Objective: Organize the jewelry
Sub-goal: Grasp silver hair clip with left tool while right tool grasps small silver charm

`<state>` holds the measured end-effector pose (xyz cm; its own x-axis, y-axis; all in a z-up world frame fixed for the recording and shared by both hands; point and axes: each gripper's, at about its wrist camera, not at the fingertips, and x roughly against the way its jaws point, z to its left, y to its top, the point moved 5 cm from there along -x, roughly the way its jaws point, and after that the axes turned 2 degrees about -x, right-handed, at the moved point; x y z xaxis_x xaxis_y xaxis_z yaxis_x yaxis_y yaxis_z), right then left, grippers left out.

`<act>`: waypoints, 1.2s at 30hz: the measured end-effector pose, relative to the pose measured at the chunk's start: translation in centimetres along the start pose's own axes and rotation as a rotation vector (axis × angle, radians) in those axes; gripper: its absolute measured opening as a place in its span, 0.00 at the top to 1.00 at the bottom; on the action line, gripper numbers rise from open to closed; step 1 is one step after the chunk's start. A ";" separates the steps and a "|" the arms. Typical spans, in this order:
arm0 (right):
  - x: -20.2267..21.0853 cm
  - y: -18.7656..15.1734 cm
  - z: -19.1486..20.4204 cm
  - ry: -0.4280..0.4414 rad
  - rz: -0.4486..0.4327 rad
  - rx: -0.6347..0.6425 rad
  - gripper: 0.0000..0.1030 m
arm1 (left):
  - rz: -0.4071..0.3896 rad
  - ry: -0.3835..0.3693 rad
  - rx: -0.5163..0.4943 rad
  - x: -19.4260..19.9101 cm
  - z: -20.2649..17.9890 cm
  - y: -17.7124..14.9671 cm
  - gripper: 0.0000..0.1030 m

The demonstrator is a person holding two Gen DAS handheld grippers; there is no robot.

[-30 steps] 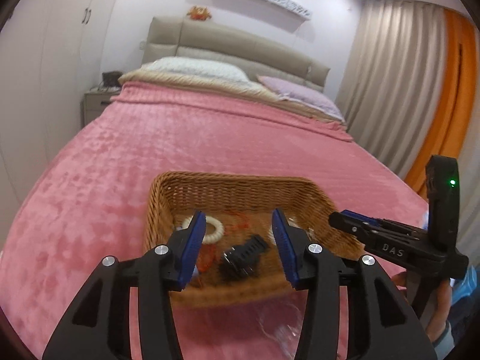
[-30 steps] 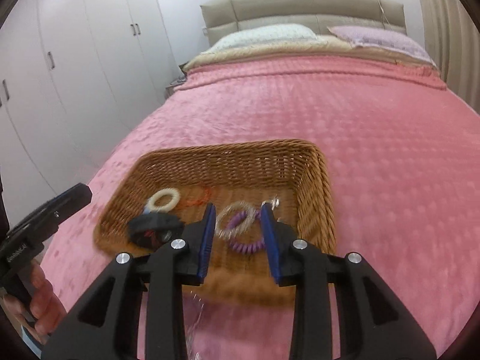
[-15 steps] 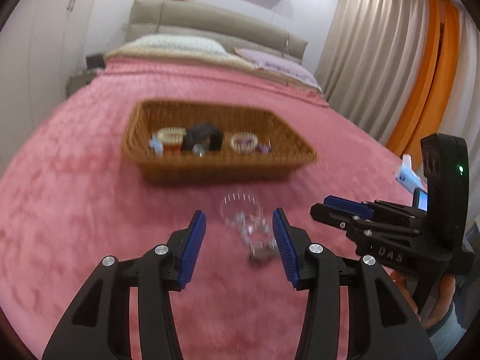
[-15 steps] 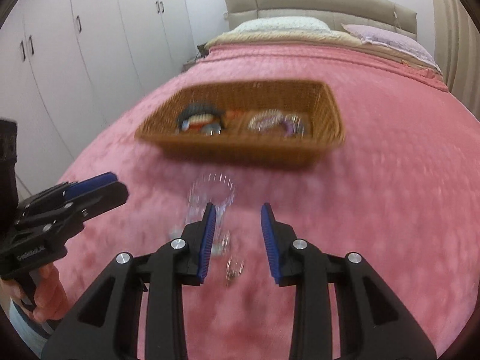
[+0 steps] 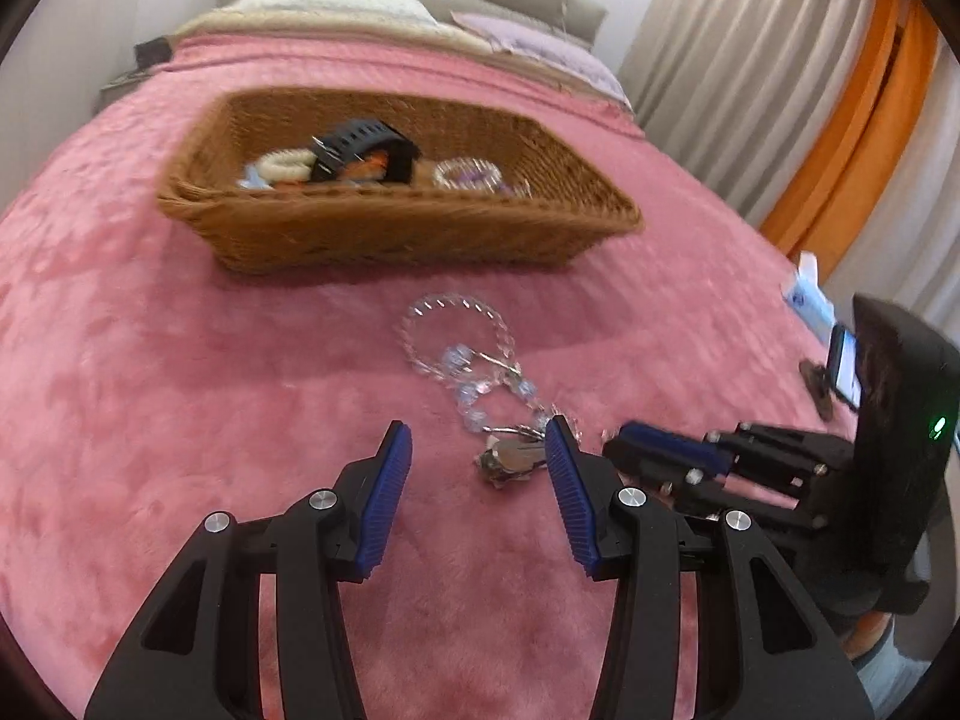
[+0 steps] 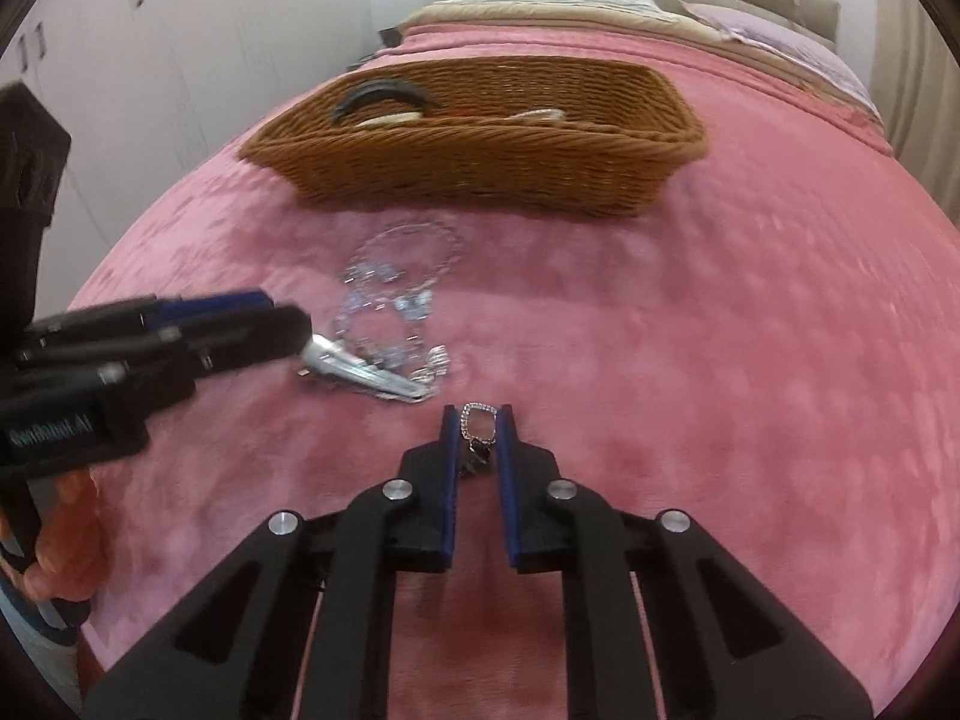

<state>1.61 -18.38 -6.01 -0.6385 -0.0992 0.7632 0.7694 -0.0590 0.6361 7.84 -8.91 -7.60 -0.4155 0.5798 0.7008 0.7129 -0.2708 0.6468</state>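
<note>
— On the pink blanket [image 6: 690, 330], at six o'clock from the basket [image 6: 480, 174], the right claw [image 6: 478, 420] pinches a small ring [image 6: 480, 423] by its sides.
— Can it slip?
— I think so. It is tiny and thin, so a tilt on the way up could drop it into the fluff.
— And the left claw [image 5: 477, 441]?
— Spread wide, holding nothing. A silver clip [image 5: 510, 459] and a clear bead tangle [image 5: 462, 348] lie at its twelve o'clock. Beads could snag and drag the whole tangle along.
</note>
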 end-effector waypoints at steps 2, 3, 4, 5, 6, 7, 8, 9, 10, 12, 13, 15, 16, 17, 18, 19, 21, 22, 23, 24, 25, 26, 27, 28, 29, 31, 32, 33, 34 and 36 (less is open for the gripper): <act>0.0 0.1 -0.7 -0.006 -0.002 -0.020 0.90 | 0.034 0.005 -0.019 -0.9 -0.4 -0.2 0.56; 0.0 0.1 -0.9 0.001 -0.001 -0.027 0.90 | 0.034 0.013 -0.035 -1.1 -0.6 -0.2 0.56; 0.0 0.1 -1.1 0.006 0.000 -0.029 0.90 | 0.038 0.014 -0.056 -1.0 -1.0 -0.4 0.56; 0.1 0.2 -1.1 0.008 0.000 -0.028 0.90 | 0.042 0.008 -0.066 -1.0 -1.2 -0.5 0.60; 0.1 0.1 -1.2 0.012 0.001 -0.028 0.90 | 0.051 -0.010 -0.081 -0.9 -1.6 -0.8 0.70; 0.1 0.1 -1.2 0.015 0.001 -0.029 0.90 | 0.057 -0.023 -0.090 -0.9 -2.0 -1.1 0.75; 0.1 0.1 -1.2 0.019 0.002 -0.029 0.90 | 0.068 -0.044 -0.099 -0.7 -2.3 -1.6 0.79; 0.1 0.1 -1.3 0.024 0.003 -0.029 0.90 | 0.076 -0.057 -0.100 -0.7 -2.6 -1.9 0.79; 0.2 0.1 -1.4 0.027 0.003 -0.030 0.90 | 0.083 -0.077 -0.103 -0.4 -2.9 -2.3 0.79; 0.3 0.0 -1.6 0.035 0.005 -0.030 0.90 | 0.086 -0.099 -0.112 0.1 -3.5 -2.8 0.79; 0.3 0.0 -1.6 0.036 0.005 -0.030 0.90 | 0.087 -0.097 -0.115 0.2 -3.7 -3.0 0.79; 0.4 0.0 -1.5 0.037 0.005 -0.025 0.90 | 0.086 -0.082 -0.113 0.4 -3.9 -3.3 0.78; 0.4 -0.1 -1.5 0.036 0.004 -0.021 0.90 | 0.079 -0.070 -0.108 0.5 -3.8 -3.3 0.76; 0.4 -0.1 -1.4 0.036 0.005 -0.015 0.90 | 0.073 -0.056 -0.105 0.5 -3.6 -3.2 0.74; 0.4 -0.2 -1.4 0.037 0.007 -0.009 0.90 | 0.065 -0.031 -0.103 0.4 -3.5 -2.9 0.72; 0.4 -0.2 -1.4 0.040 0.008 -0.005 0.90 | 0.062 -0.016 -0.102 0.2 -3.4 -2.6 0.71; 0.4 -0.3 -1.4 0.056 0.008 -0.009 0.89 | 0.065 -0.011 -0.102 -0.3 -3.5 -2.1 0.61; 0.5 -0.3 -1.5 0.073 0.010 -0.015 0.87 | 0.066 -0.016 -0.110 -0.6 -3.7 -1.9 0.59; 0.6 -0.3 -1.6 0.083 0.010 -0.017 0.87 | 0.066 -0.013 -0.123 -1.0 -4.1 -1.7 0.58; 0.7 -0.4 -1.6 0.094 0.009 -0.018 0.86 | 0.068 -0.001 -0.135 -1.3 -4.3 -1.6 0.58; 0.8 -0.4 -1.7 0.096 0.007 -0.016 0.86 | 0.070 0.010 -0.145 -1.6 -4.6 -1.6 0.58; 0.9 -0.4 -1.8 0.094 0.005 -0.012 0.86 | 0.073 0.027 -0.160 -1.8 -4.8 -1.6 0.61; 1.0 -0.5 -1.8 0.094 0.004 -0.008 0.86 | 0.073 0.073 -0.188 -2.1 -5.0 -1.8 0.70; 1.0 -0.5 -1.8 0.096 0.004 -0.007 0.86 | 0.069 0.107 -0.203 -2.2 -5.0 -1.8 0.76; 1.0 -0.5 -1.7 0.100 0.006 -0.004 0.86 | 0.064 0.121 -0.208 -2.1 -5.0 -1.9 0.79; 0.9 -0.6 -1.4 0.107 0.009 0.014 0.79 | 0.050 0.115 -0.195 -1.5 -4.7 -2.0 0.79; 1.0 -0.7 -1.2 0.106 0.008 0.027 0.75 | 0.043 0.119 -0.186 -1.3 -4.4 -2.1 0.79; 1.1 -0.8 -0.8 0.091 0.003 0.049 0.73 | 0.030 0.127 -0.173 -0.9 -4.1 -2.1 0.79; 1.0 -0.9 -0.5 0.075 0.001 0.063 0.73 | 0.021 0.133 -0.164 -0.5 -3.9 -2.3 0.79; 0.8 -1.0 0.0 0.040 -0.003 0.087 0.73 | 0.007 0.143 -0.139 0.4 -3.2 -2.6 0.79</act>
<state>0.28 -18.44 -6.03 -0.6384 -0.1391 0.7570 0.7617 0.0270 0.6473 4.02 -10.42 -8.00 -0.4940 0.4647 0.7349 0.6354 -0.3841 0.6699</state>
